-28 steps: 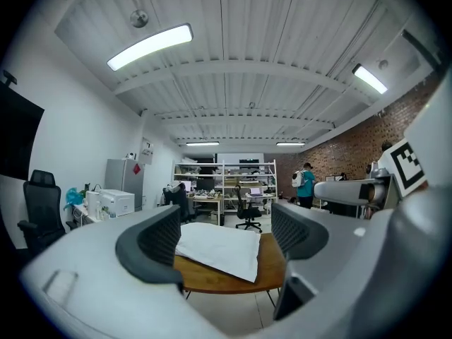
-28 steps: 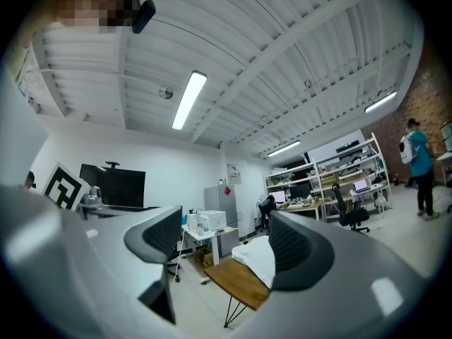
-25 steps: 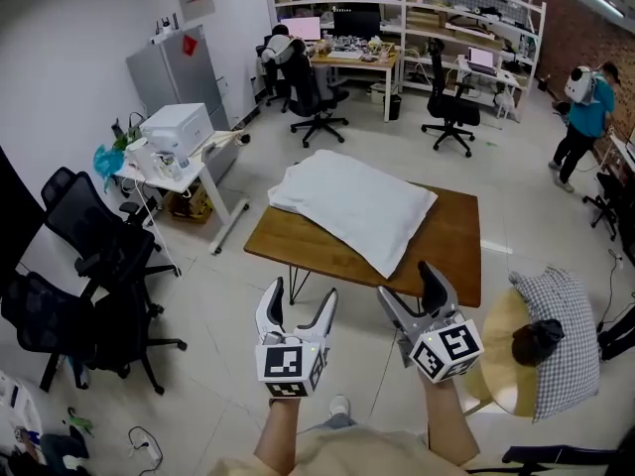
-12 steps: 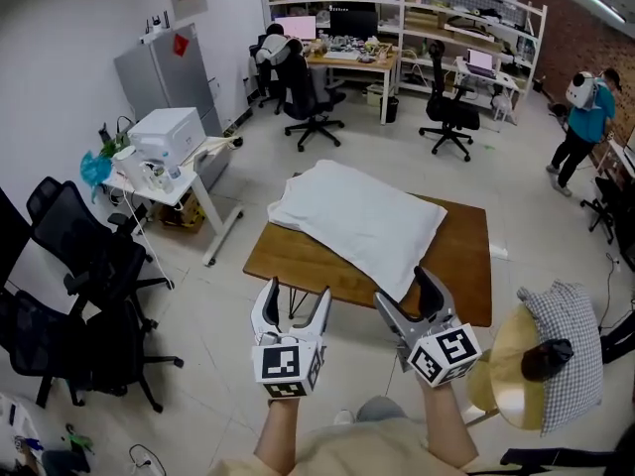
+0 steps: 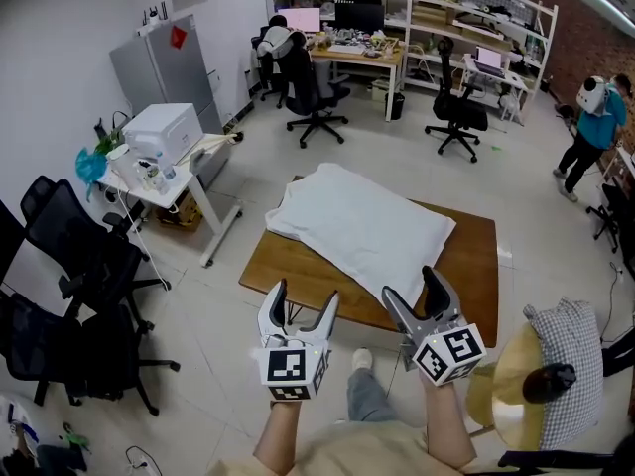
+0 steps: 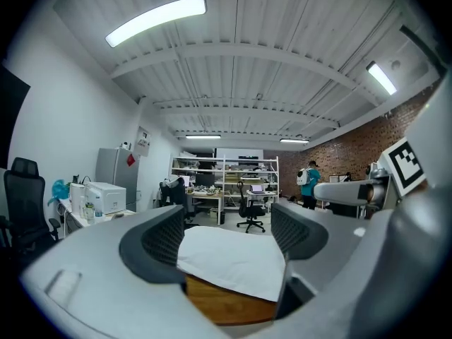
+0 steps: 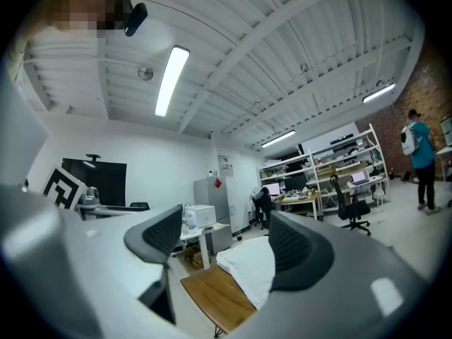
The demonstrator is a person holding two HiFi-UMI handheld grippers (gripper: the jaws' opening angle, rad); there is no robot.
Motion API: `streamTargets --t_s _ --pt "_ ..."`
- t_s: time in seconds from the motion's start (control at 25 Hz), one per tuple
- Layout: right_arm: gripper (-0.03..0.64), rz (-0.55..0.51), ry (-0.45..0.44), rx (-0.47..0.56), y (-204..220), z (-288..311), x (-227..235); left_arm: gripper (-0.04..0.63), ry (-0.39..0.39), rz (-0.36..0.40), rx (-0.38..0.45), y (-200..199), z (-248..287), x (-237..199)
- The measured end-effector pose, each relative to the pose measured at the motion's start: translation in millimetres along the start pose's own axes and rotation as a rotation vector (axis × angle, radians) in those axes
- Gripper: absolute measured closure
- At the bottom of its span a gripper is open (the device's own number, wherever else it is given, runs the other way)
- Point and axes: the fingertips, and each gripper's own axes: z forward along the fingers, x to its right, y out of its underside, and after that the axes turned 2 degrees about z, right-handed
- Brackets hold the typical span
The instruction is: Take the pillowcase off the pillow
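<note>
No step is judged done: the pillowcase (image 5: 362, 228) is seen fully on the pillow (image 5: 332, 206) at 12 o'clock on the desk (image 5: 288, 271), with the left hand-held gripper (image 5: 303, 300) and right hand-held gripper (image 5: 414, 291) held spread and empty.

One pillow (image 5: 362, 228), one table (image 5: 476, 266), one printer (image 5: 164, 129), one fridge (image 5: 164, 67)

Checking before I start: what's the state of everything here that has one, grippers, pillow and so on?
Left gripper: open, empty, short of the table.
Right gripper: open, empty, short of the table.
Pillow: flat on the table, white pillowcase on.
Screen on the back desk: lit.
</note>
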Motion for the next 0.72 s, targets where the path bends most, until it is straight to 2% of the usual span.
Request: streamTargets --t_s 0.24,0.44,0.72 --pt "0.244 -0.008 -0.034 0.01 4.4 43.5 46.8 0.209 0.0 0.01 0.008 9.7 67.9 -2.8" --pt "0.244 0.033 -0.009 0.022 2.3 79.6 116.0 0.209 0.022 0.025 -0.005 14.7 137.8 11.3" --pt "0.244 0.037 -0.046 0.035 -2.5 131.7 190.2 0.212 -0.005 0.048 -0.012 27.4 227.9 6.7"
